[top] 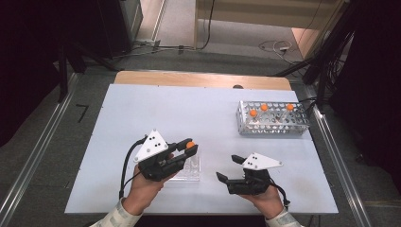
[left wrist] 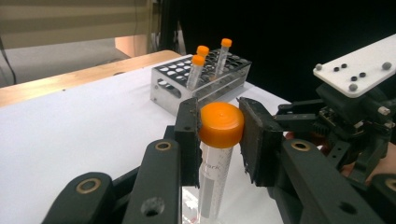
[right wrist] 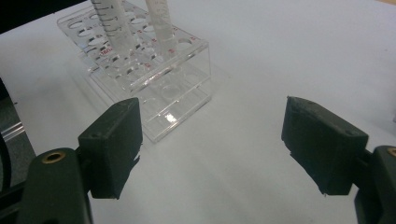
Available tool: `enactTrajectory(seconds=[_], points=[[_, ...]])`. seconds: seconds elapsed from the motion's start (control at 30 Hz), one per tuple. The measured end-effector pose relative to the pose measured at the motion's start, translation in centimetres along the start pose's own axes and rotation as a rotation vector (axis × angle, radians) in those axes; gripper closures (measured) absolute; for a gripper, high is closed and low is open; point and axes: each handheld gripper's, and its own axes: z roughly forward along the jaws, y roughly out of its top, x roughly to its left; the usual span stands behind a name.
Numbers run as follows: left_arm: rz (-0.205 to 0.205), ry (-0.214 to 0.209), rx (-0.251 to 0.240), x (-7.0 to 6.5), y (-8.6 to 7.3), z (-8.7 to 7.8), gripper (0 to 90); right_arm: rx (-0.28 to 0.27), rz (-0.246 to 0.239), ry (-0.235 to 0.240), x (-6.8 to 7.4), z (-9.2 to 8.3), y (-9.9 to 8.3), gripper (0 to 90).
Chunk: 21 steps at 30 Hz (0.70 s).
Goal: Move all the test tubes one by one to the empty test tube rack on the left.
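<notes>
**Left gripper clamped on an orange-capped tube above the clear rack**

Nearest the person's edge of the white table [top: 142, 113], the two hands come in from the bottom of the high view. The left gripper [top: 189, 146] sits over the clear plastic rack [top: 189, 169], with a spot of orange at its tips. The left gripper view makes that plain: both black jaws press on the orange cap [left wrist: 221, 124] of a tube [left wrist: 214, 179], one on each side, and the clear tube body hangs upright below them with a printed scale down its side. Whether the tube's foot rests in the rack or is clear of it cannot be told.

The right gripper [top: 231, 168] lies low just to the right of the clear rack, its jaws spread wide with nothing between them. The right gripper view looks across bare table at that rack [right wrist: 177, 88] and shows what the high view does not: two tube bodies [right wrist: 116, 28] standing in its holes, their tops cut off by the frame edge.

Farther back on the right of the table stands the metal rack [top: 273, 118], well apart from both hands, with three orange-capped tubes [top: 253, 113] upright in it; the left gripper view shows it beyond the held cap.
</notes>
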Motion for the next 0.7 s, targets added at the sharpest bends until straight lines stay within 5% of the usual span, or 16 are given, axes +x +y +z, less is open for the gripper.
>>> enactTrajectory(seconds=[0.7], points=[[0.007, 0.161, -0.005, 2.9, -0.2, -0.7, 69.5, 0.004, 0.003, -0.001, 0.0, 0.0, 0.0, 19.4]])
